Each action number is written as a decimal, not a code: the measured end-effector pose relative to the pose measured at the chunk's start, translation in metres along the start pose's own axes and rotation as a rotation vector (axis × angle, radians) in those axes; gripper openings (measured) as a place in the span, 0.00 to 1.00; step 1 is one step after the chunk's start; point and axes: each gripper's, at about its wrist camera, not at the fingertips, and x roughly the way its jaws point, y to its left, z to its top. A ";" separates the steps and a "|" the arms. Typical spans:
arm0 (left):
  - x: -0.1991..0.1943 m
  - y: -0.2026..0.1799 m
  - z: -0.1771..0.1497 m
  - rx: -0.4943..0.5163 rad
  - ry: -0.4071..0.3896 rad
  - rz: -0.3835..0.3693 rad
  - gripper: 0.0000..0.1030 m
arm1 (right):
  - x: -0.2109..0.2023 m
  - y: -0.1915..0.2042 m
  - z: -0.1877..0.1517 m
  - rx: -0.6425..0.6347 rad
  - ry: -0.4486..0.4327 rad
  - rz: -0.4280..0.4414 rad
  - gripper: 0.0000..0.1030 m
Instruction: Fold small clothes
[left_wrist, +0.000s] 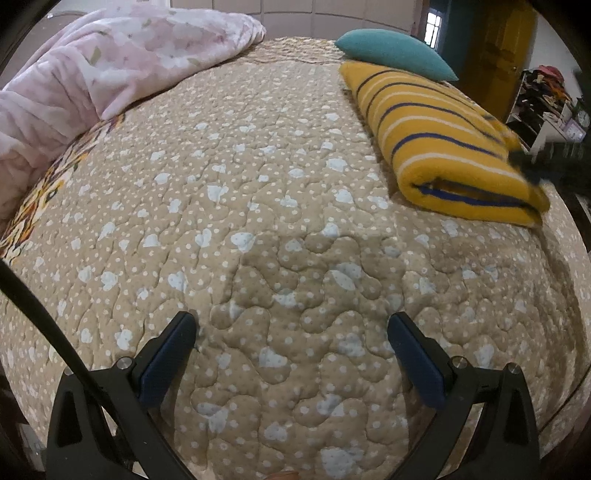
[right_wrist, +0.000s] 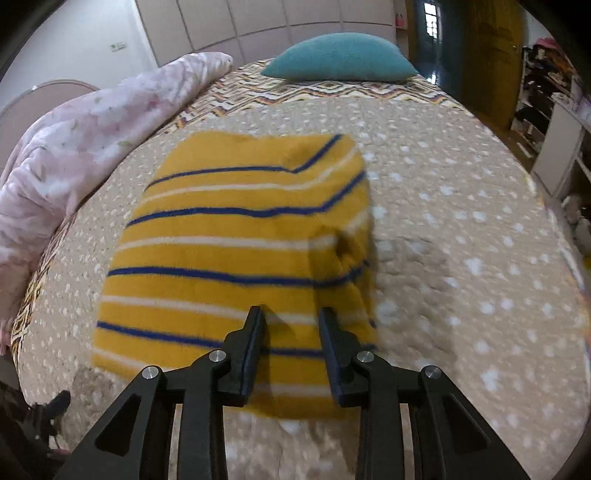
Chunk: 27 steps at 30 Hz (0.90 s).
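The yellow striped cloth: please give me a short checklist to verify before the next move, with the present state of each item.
1. Cloth already folded: ok, it lies as a thick folded bundle on the quilt.
2. Right tool open: ok, with a gap between its fingers and nothing gripped.
3. Right tool aimed at the cloth: ok, the near edge lies under its tips.
4. Left tool free: ok, wide open over bare quilt.
5. Space around the cloth: ok, pillow and pink blanket lie apart from it.
6. Folded edges lined up: cannot tell, the right view is blurred.
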 end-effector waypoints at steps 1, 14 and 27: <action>0.000 -0.001 -0.001 0.001 -0.011 0.004 1.00 | -0.008 0.004 0.007 -0.010 -0.035 0.013 0.31; 0.003 0.003 0.010 0.015 0.074 -0.030 1.00 | 0.043 -0.002 0.062 0.077 -0.038 0.071 0.41; -0.020 -0.020 0.007 0.008 0.110 0.008 1.00 | -0.048 -0.010 -0.088 -0.038 -0.084 -0.017 0.60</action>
